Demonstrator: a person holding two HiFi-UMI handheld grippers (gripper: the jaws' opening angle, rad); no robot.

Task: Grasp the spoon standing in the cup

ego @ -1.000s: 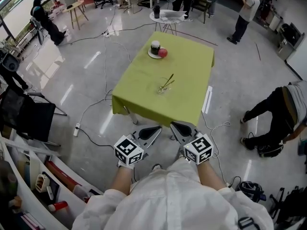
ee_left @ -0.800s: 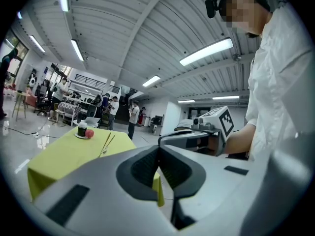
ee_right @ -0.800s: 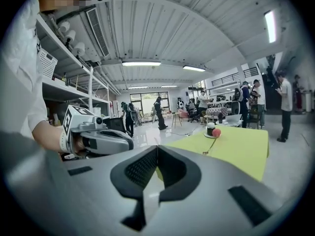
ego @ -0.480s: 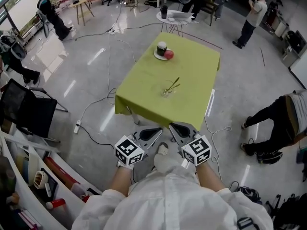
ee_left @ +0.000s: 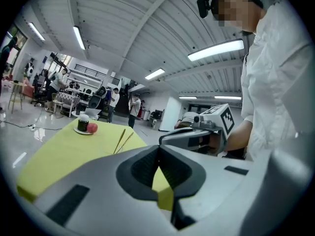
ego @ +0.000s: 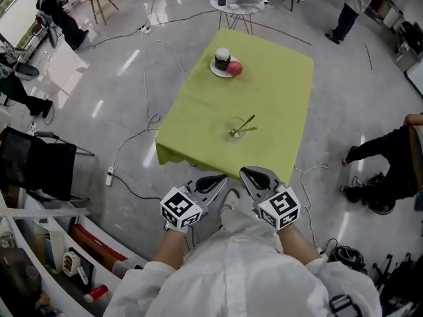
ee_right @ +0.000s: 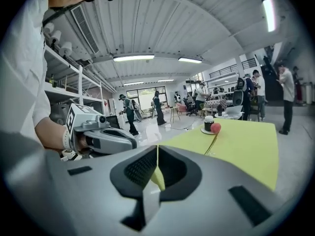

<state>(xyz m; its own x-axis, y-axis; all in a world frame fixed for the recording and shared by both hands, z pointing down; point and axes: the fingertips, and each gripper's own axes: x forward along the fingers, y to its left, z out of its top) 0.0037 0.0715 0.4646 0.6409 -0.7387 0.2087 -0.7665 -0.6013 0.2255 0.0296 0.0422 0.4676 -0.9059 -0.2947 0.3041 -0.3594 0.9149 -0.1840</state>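
A clear cup [ego: 236, 133] stands near the middle of the table with the yellow-green cloth [ego: 198, 121]. A thin golden spoon [ego: 246, 123] leans in it beside a second thin utensil. Both grippers hang side by side off the table's near edge, well short of the cup. My left gripper [ego: 215, 180] is shut with nothing in it, and so is my right gripper [ego: 253, 175]. The left gripper view shows the spoon [ee_left: 121, 140] far ahead, past its own touching jaw tips [ee_left: 158, 151]. In the right gripper view the spoon [ee_right: 213, 143] lies beyond the shut jaws [ee_right: 157, 154].
A plate with a dark jar [ego: 222, 59] and a red apple [ego: 234, 68] sits at the table's far end. Cables cross the floor left of the table. A black chair [ego: 36, 167] stands at left, a round white side table [ego: 234, 4] behind, a crouching person [ego: 386, 167] at right.
Both grippers and the head view have come nearer the table, whose near edge now lies just ahead of the jaws. Both grippers stayed shut and side by side.
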